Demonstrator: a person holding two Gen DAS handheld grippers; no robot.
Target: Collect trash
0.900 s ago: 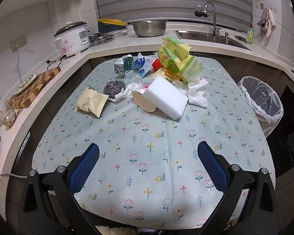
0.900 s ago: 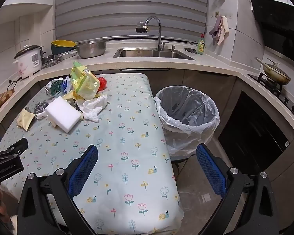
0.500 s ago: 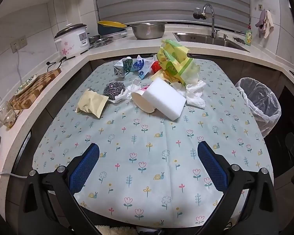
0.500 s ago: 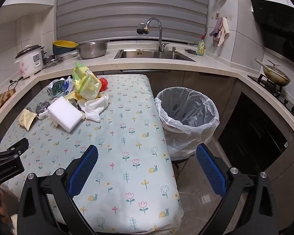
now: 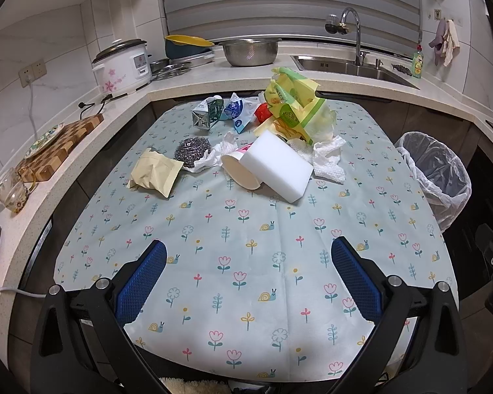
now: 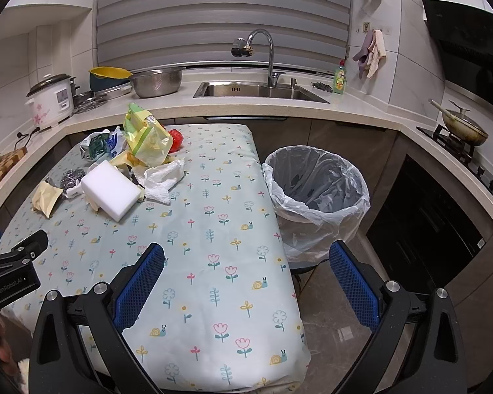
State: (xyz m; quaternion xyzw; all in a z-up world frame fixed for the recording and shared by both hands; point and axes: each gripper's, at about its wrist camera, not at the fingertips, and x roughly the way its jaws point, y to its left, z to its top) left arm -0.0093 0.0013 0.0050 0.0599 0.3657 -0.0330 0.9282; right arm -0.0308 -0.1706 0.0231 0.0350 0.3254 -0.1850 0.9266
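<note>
From your left wrist view, your left gripper (image 5: 248,256) is spread wide and empty over the near part of the table (image 5: 246,295). The trash sits at the far end — a white sponge block (image 5: 276,172) leaning on a paper cup (image 5: 240,172), a steel scourer (image 5: 192,151), a tan packet (image 5: 154,172), and yellow-green bags (image 5: 294,108).

From your right wrist view, your right gripper (image 6: 246,262) is also wide apart, holding nothing — the lined trash bin (image 6: 317,197) stands just beside the table's right edge.
</note>
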